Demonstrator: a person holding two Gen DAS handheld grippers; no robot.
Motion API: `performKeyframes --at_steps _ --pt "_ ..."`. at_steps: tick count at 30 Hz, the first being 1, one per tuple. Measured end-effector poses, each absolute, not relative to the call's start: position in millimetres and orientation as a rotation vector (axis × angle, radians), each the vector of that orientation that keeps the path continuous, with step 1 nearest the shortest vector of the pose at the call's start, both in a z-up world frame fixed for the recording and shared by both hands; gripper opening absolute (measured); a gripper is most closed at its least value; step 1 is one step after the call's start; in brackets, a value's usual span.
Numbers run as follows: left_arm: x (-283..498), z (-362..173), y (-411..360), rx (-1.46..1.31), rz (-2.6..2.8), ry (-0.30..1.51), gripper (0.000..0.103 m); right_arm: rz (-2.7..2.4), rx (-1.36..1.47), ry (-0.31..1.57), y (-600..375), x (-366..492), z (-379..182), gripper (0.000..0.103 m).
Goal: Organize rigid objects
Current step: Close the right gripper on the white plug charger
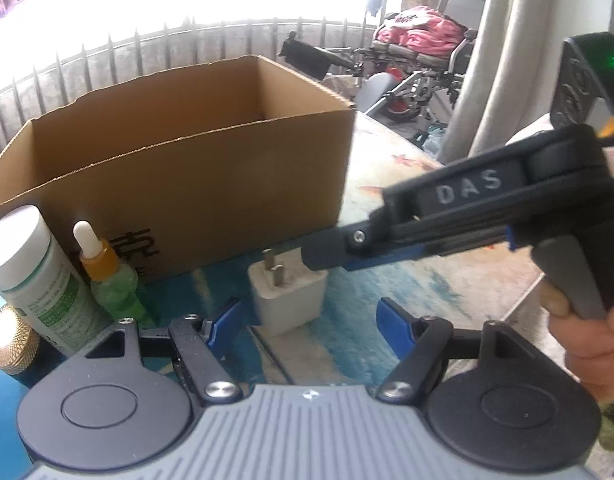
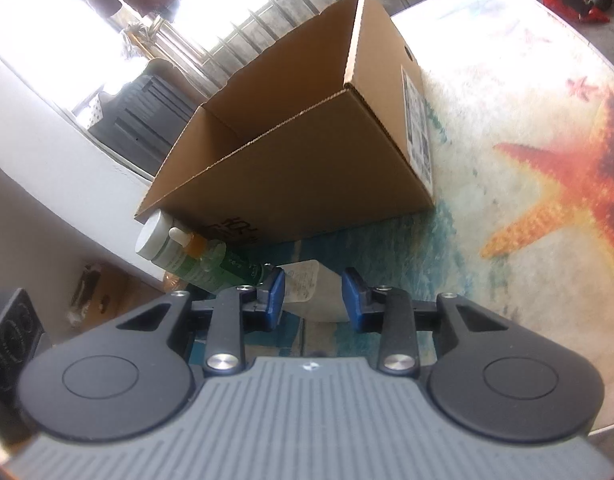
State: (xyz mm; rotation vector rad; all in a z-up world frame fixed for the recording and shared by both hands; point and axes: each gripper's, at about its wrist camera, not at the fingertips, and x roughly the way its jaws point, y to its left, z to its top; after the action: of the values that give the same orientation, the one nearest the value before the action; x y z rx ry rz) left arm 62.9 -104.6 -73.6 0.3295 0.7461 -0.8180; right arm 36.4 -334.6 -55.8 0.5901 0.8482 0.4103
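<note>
A white plug adapter (image 1: 289, 294) stands on the table, prongs up, in front of an open cardboard box (image 1: 179, 176). My left gripper (image 1: 311, 320) is open just short of the adapter. My right gripper (image 1: 327, 254) comes in from the right at the adapter's top. In the right wrist view the adapter (image 2: 313, 294) sits between the blue pads of my right gripper (image 2: 313, 300), which is closed around it. A white-capped bottle (image 1: 39, 280) and a green dropper bottle (image 1: 111, 276) stand left of the adapter, against the box (image 2: 299, 152).
A round gold tin (image 1: 9, 338) lies at the left edge. The tablecloth has a starfish print (image 2: 559, 184). A wheelchair (image 1: 407, 68) and a curtain (image 1: 503, 56) are beyond the table on the right. The table edge (image 2: 579, 16) runs behind the box.
</note>
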Motion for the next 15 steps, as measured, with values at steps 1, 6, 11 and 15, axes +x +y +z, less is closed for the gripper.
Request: performKeyframes --at_steps 1,6,11,15 --pt "65 -74 -106 0.336 -0.812 0.745 0.075 0.413 0.593 0.851 -334 37 -57 0.032" --pt "73 -78 -118 0.363 -0.802 0.736 0.075 0.424 0.597 0.860 -329 40 -59 0.034" --pt "82 -85 -126 0.359 -0.796 0.763 0.071 0.432 0.597 0.869 -326 43 -61 0.034" --pt "82 -87 -124 0.358 -0.811 0.766 0.068 0.449 0.598 0.874 -325 42 -61 0.034"
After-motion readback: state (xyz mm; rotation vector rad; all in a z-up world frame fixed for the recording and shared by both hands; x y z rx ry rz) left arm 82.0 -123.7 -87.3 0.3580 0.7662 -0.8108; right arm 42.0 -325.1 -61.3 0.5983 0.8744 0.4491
